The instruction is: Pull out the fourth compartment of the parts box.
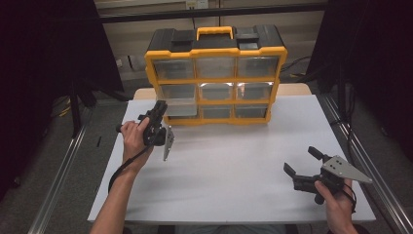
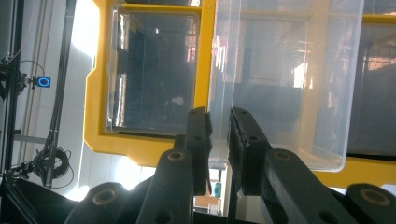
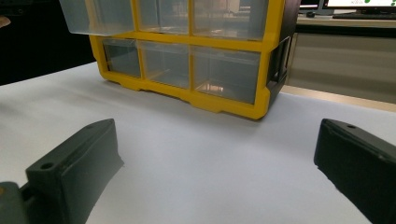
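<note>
- High view: a yellow-framed plastic organiser cabinet [image 1: 215,78] with a black top and nine clear drawers stands at the far edge of the white table [image 1: 229,161]. The left gripper [image 1: 158,114], held in the person's left hand [image 1: 132,141], reaches the cabinet's lower left corner, where one clear plastic drawer [image 1: 179,107] juts out of the middle row's left slot. The right gripper [image 1: 303,163] rests well apart at the near right, so the left hand is plainly the nearer one.
- Left gripper view: the black jaws are clenched on the drawer's thin front wall [image 2: 219,93], one jaw on each face of it. The drawer lies straight ahead of the claw, its long axis running back into the frame; any slide, in or out, would likely follow that line. It looks transparent, glossy and empty.
- Right gripper view: the jaws stand wide apart, released, holding nothing above the bare table, with the cabinet's bottom row ahead and the pulled drawer overhanging at upper left.
</note>
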`<state>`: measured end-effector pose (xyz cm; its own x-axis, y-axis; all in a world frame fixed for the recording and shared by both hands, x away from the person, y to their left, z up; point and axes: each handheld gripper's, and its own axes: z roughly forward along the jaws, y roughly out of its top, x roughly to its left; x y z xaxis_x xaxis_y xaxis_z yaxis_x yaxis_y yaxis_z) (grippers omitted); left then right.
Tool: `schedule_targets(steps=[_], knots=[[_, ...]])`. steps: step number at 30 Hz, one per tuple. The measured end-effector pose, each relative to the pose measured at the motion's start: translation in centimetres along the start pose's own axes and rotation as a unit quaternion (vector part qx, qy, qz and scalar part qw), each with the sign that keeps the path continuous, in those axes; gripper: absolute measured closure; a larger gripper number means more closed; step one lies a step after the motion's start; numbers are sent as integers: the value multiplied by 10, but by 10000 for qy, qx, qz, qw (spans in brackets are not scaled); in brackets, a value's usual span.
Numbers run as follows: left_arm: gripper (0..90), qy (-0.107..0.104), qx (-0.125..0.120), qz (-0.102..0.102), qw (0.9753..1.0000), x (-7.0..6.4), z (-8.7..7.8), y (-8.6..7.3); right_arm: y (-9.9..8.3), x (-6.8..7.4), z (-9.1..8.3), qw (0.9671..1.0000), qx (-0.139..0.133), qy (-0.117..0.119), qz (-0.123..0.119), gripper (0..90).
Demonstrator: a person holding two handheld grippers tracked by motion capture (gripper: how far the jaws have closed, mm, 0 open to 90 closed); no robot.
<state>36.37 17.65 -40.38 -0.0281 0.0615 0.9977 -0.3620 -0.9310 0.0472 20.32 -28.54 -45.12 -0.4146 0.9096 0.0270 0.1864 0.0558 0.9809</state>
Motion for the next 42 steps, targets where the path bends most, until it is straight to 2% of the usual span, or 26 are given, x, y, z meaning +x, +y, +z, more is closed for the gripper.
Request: schedule_targets(steps=[3, 7, 15, 18, 20, 24, 25, 30, 33, 36, 39, 42], knots=[[788, -1, 36, -63, 10000, -1, -3, 0, 0, 0, 0, 10000, -9, -7, -6, 0], [788, -22, -5, 2, 10000, 0, -6, 0, 0, 0, 0, 10000, 2, -2, 3, 0], [789, -7, -29, -48, 10000, 0, -9, 2, 0, 0, -1, 10000, -5, -15, 9, 0], [789, -15, -62, 46, 10000, 1, -12, 2, 0, 0, -1, 10000, -4, -17, 5, 0], [789, -60, -82, 3, 9999, 0, -14, 2, 0, 0, 0, 10000, -8, -14, -6, 0], [791, -97, -53, 135, 9998, 2, -16, 3, 0, 0, 0, 10000, -31, -4, 4, 0], [790, -83, -137, 86, 9998, 2, -15, 2, 0, 1, 0, 10000, -34, -5, 10, 0], [788, -40, -116, 73, 9999, 1, -16, 2, 0, 0, 0, 10000, -9, -9, 2, 0], [785, -103, -170, -45, 9998, 1, -16, 1, 0, 1, -1, 10000, -3, -3, 9, 0], [781, -80, -195, -65, 9998, 1, -16, 1, 0, 1, 0, 10000, 8, -5, 21, 0], [774, -108, -129, -210, 9996, 1, -17, 1, 0, 1, 0, 10000, -12, 10, 9, 0], [745, -147, -188, -240, 9994, 2, -16, 0, 0, 1, -1, 10000, 3, 3, 19, 0]])
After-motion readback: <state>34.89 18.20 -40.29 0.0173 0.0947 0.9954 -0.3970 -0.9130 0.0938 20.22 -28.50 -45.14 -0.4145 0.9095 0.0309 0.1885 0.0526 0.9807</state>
